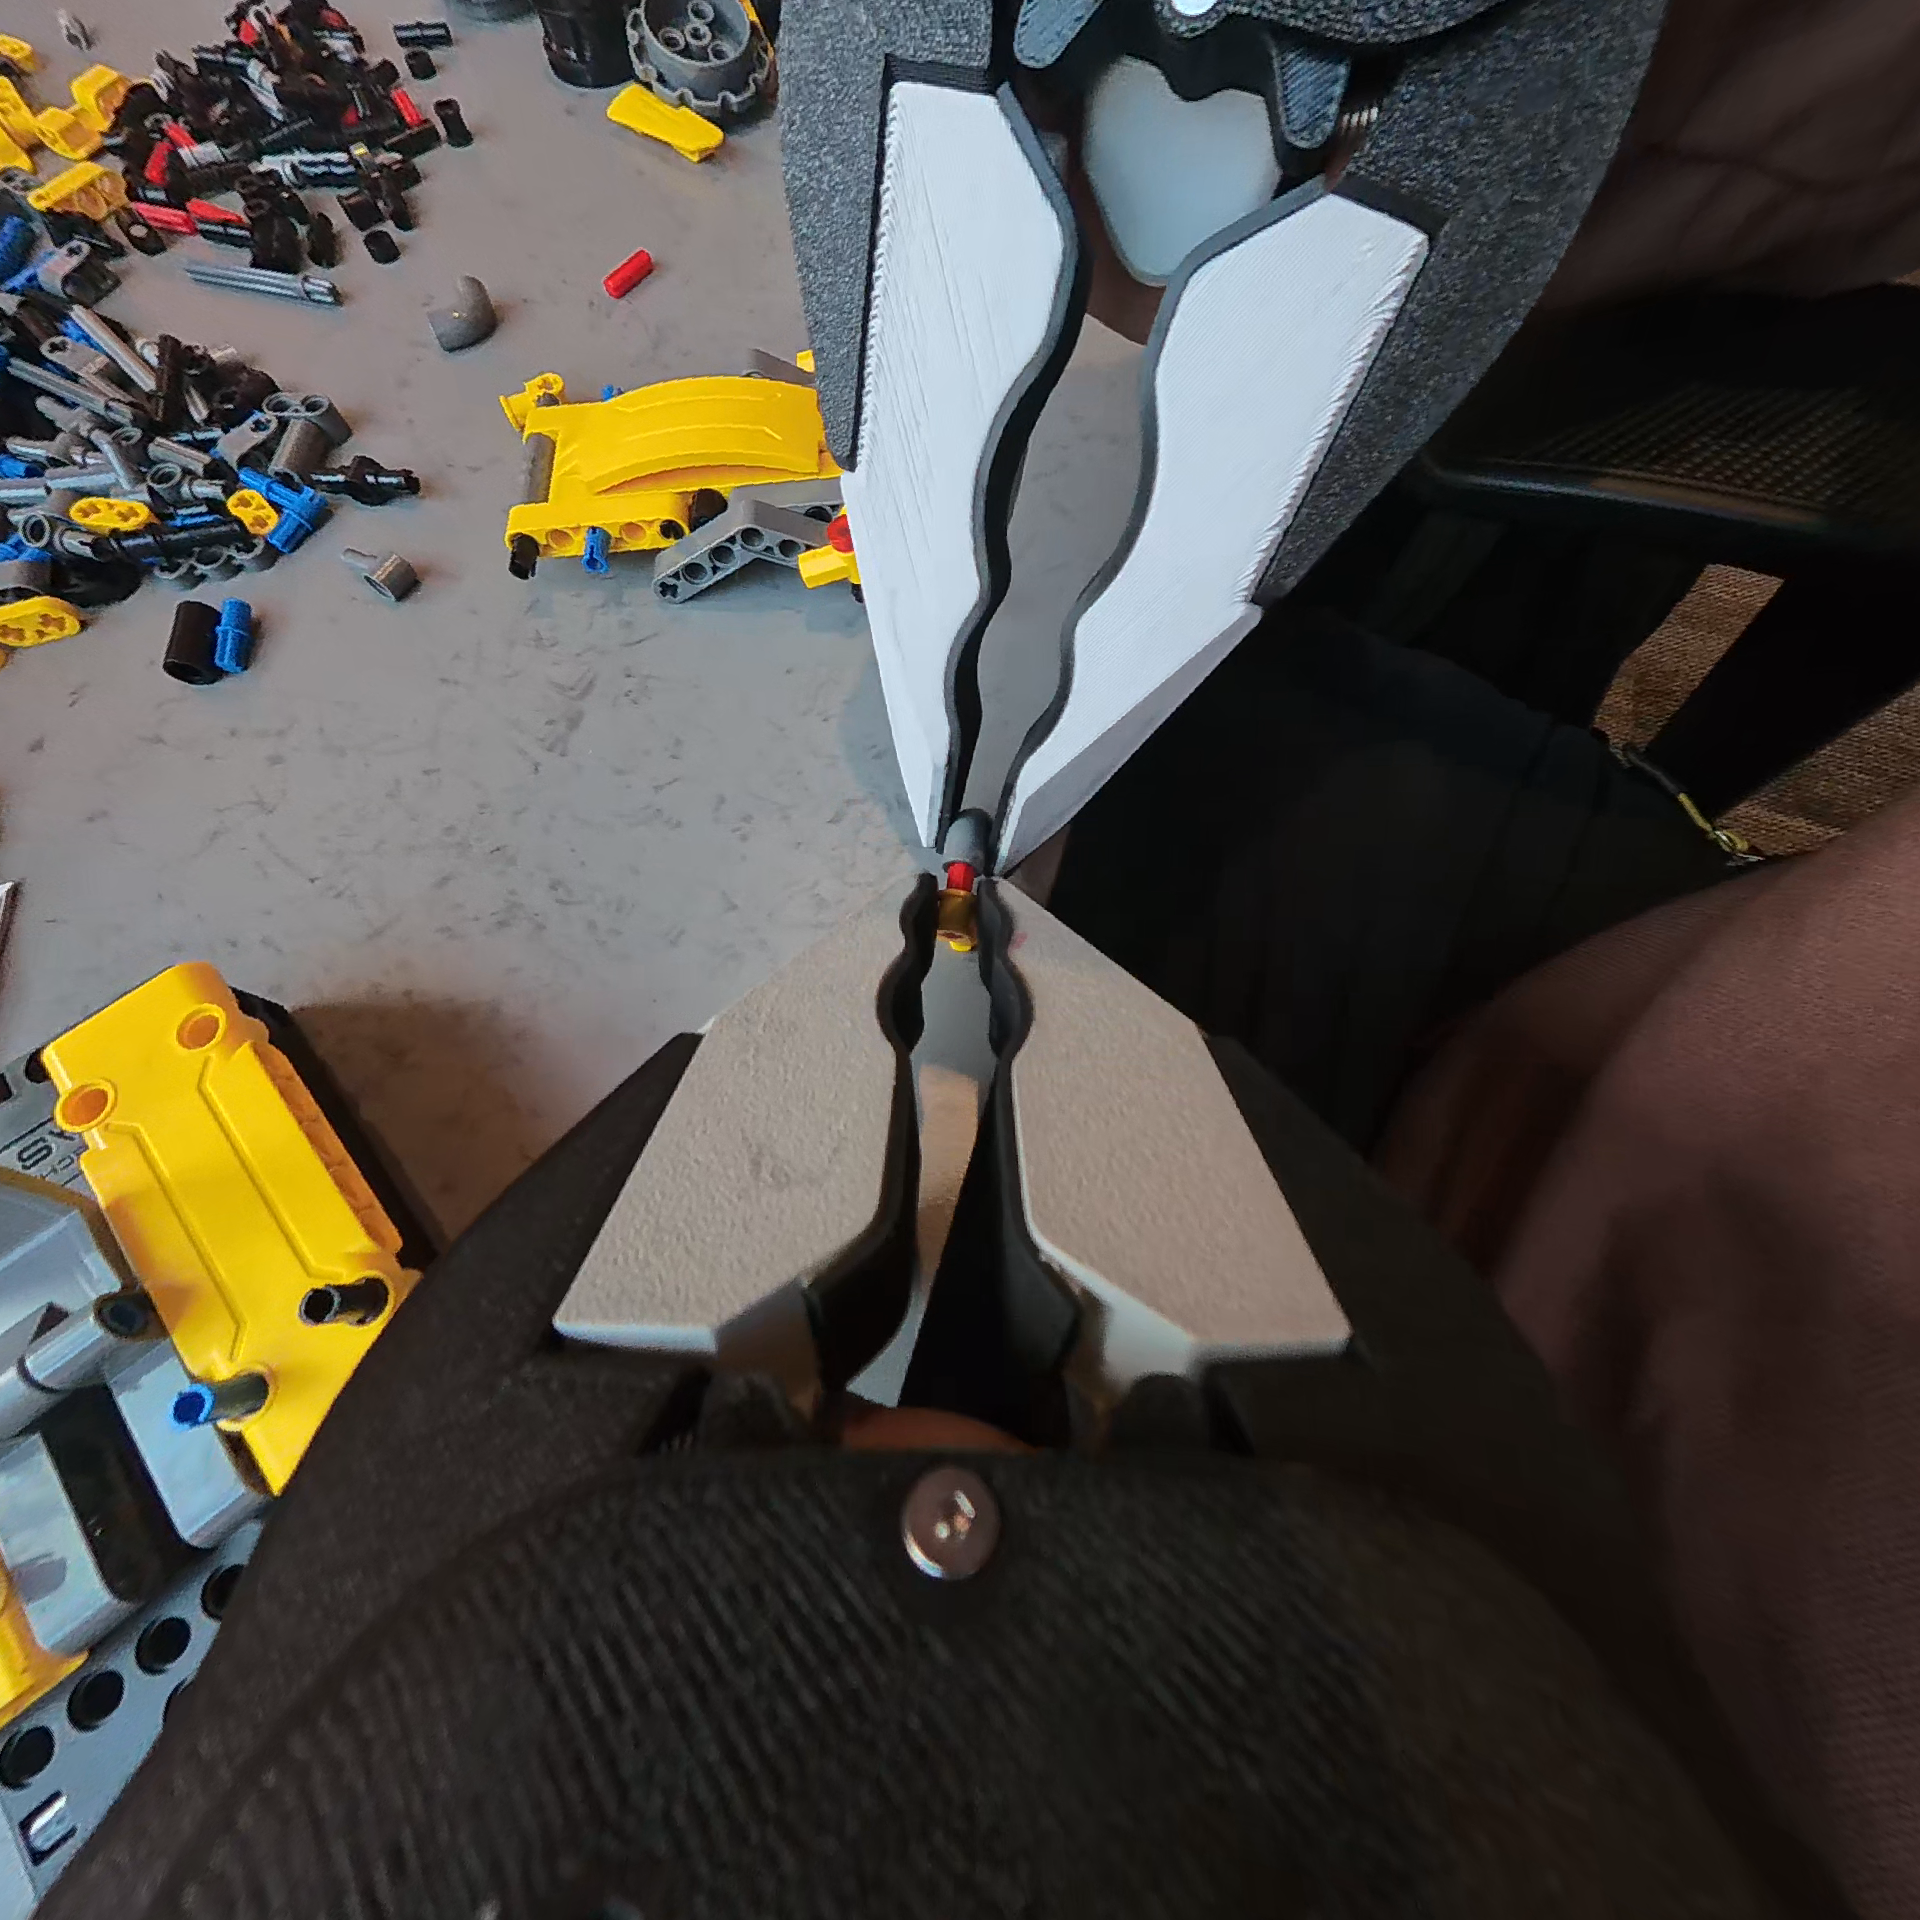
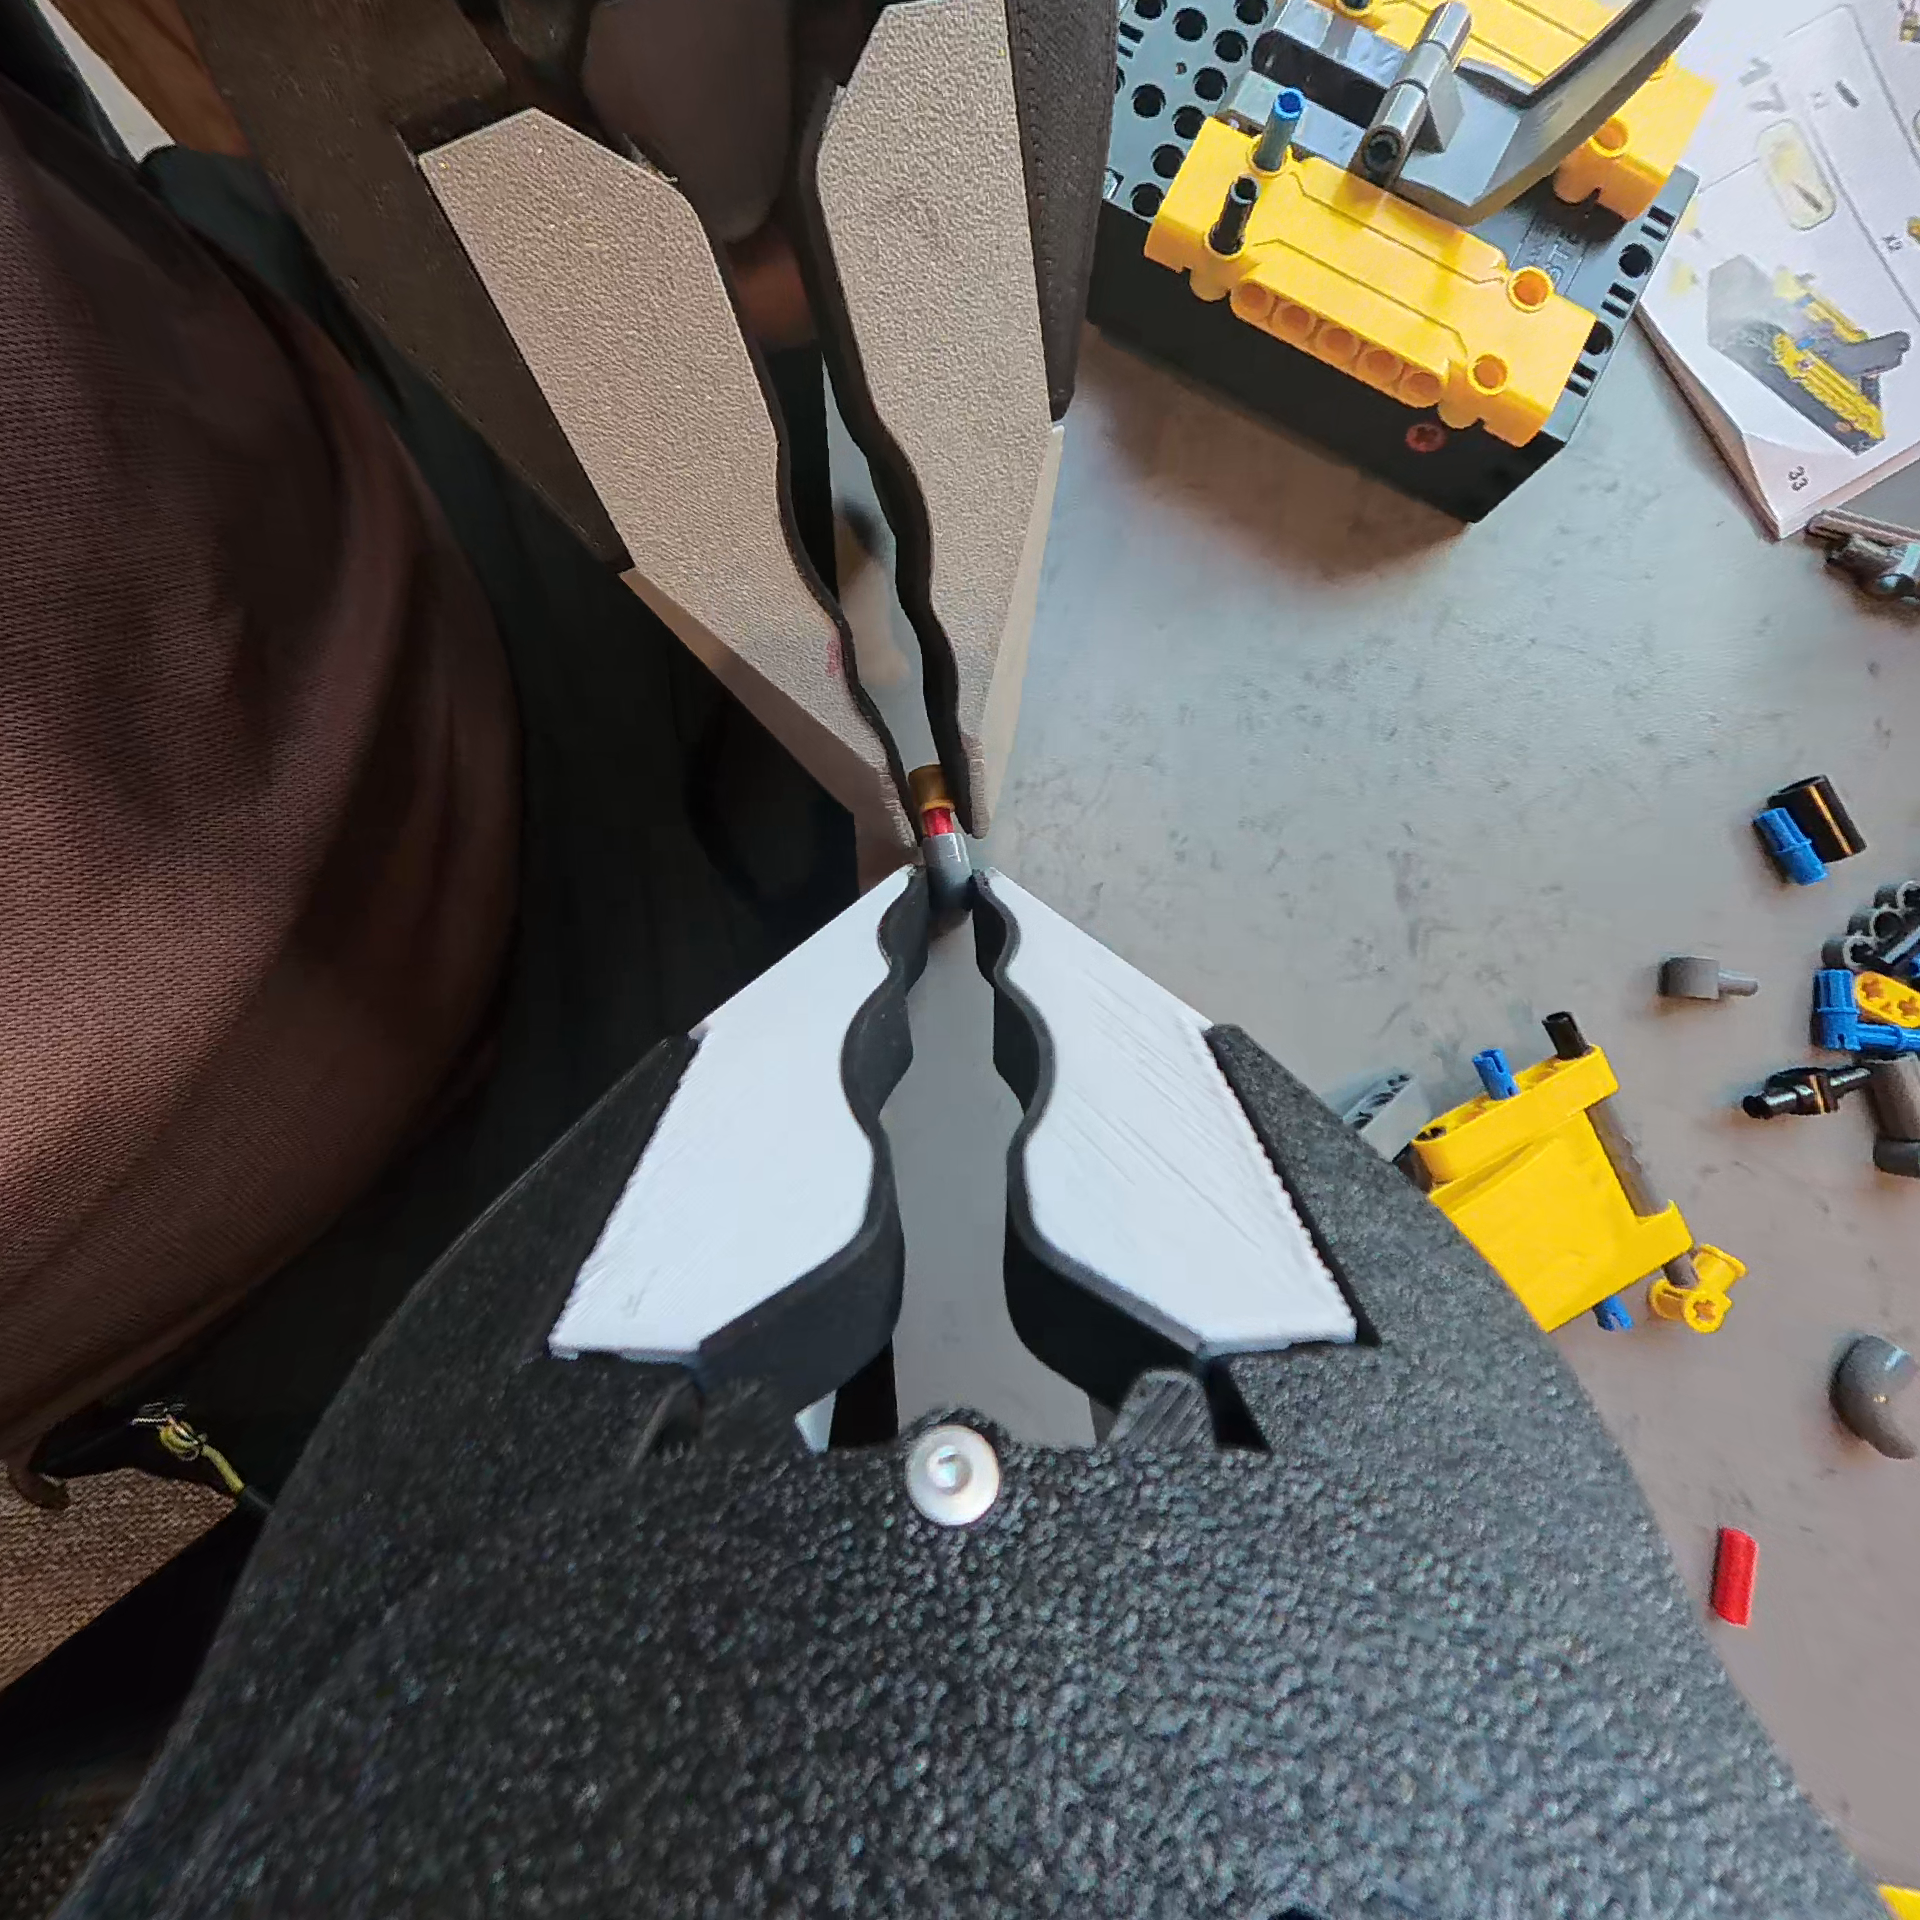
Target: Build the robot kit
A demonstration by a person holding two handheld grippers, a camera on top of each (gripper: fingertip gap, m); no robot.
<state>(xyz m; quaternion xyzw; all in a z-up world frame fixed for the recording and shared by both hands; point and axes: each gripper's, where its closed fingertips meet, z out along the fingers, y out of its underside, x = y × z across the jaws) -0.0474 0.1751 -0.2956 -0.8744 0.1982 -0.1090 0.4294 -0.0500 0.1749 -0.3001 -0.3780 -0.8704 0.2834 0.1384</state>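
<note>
The left gripper (image 1: 958,914) enters the left wrist view from 6 o'clock, its grey fingers (image 1: 790,1143) converging to a narrow gap; the jaws are clamped on a small yellow bush (image 1: 957,912) at the tips. The right gripper (image 2: 951,883) meets it tip to tip from 12 o'clock in that view, white fingers (image 2: 769,1164) pinched on a small grey connector (image 2: 948,860). A red pin (image 2: 937,823) spans the two pieces; the yellow bush sits at its 12 o'clock end in the right wrist view, the grey connector at its 6 o'clock end. Both grippers are held above the edge of the grey table (image 1: 520,790), with a dark brown garment (image 2: 208,727) just beyond.

At 8 o'clock from the left gripper stands a yellow and grey model body (image 1: 208,1174); at 10 o'clock lies a yellow curved subassembly (image 1: 665,457); at 11 o'clock spreads a pile of loose parts (image 1: 156,312). In the right wrist view an instruction booklet (image 2: 1787,312) lies at 2 o'clock, beside the model body.
</note>
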